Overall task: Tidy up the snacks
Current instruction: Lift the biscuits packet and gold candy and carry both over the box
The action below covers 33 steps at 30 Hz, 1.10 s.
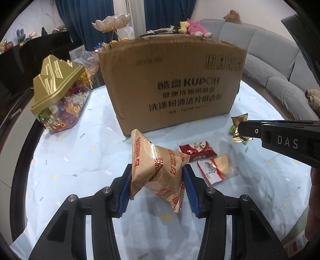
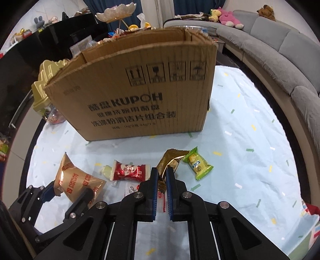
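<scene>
Clamping a tan biscuit bag (image 1: 158, 168) between its blue pads, the left hand-held gripper (image 1: 158, 180) is holding the bag above the worktop (image 1: 80, 156), the bag's long axis running steeply up, one sealed corner pointing up and left. The right hand-held gripper (image 2: 161, 180) is pinching a gold wrapper (image 2: 170, 160) with its jaws nearly closed, the wrapper's crimped end sticking up and away towards the box (image 2: 140, 90).

A red packet (image 2: 130, 172) is lying flat between the two grippers, its long axis running left to right. A clear pack (image 1: 217, 168) with a pale cookie is lying just beside it, and a green candy (image 2: 198, 164) is resting right of the gold wrapper, tilted diagonally.

A pale blue cloth with confetti flecks is covering the round worktop. The open cardboard box is standing near its middle, printed side facing the cameras, with a gold-lidded jar (image 1: 58, 96) of sweets to its left. A grey sofa (image 2: 280, 46) is curving behind, carrying plush toys (image 2: 228, 17); blue curtains (image 1: 84, 18) are hanging at the back.
</scene>
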Available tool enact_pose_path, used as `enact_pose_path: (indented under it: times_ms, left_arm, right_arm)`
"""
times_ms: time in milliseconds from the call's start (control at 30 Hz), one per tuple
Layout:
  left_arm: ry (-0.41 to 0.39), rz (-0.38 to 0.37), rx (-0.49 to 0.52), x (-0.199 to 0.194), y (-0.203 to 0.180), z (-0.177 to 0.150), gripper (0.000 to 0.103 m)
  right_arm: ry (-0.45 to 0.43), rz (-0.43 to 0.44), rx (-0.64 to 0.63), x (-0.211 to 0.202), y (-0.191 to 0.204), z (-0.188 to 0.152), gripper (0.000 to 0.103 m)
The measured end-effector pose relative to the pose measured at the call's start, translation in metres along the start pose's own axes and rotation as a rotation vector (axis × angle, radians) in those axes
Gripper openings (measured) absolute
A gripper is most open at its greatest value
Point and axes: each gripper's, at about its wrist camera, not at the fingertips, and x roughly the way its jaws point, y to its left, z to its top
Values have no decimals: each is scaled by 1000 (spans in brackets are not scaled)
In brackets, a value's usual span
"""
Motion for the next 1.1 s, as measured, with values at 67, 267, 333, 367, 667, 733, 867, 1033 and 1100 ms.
enact_pose_path:
  times_ms: [67,267,333,367,667,733,867,1033,1100]
  left_arm:
    - [-12,8,2,-7,-1,3,48]
    - [-42,31,-10,-32,-2,9,48]
    - [-50,39,-15,-37,0,13,48]
    - [-55,45,-17,-41,0,14,48]
    - [-94,72,-48,-66,7,33,48]
    - [-101,76,-55,-71,7,37,48]
    - [-115,86,-68,-78,10,46,48]
    - [-137,88,-84,-87,13,61,48]
    - [-146,88,-86,-88,14,68,48]
  right_arm:
    - [-15,1,-3,-8,0,2,9]
    - [-54,7,-18,-35,1,8,9]
    - [-67,9,-26,-43,3,10,9]
    - [-72,11,-28,-46,3,11,9]
    - [-134,16,-57,-76,12,20,9]
    - [-146,16,-62,-82,13,22,9]
    - [-168,11,-76,-92,15,26,9]
    - [-191,8,-90,-103,18,33,9]
    - [-199,7,-94,-105,18,38,9]
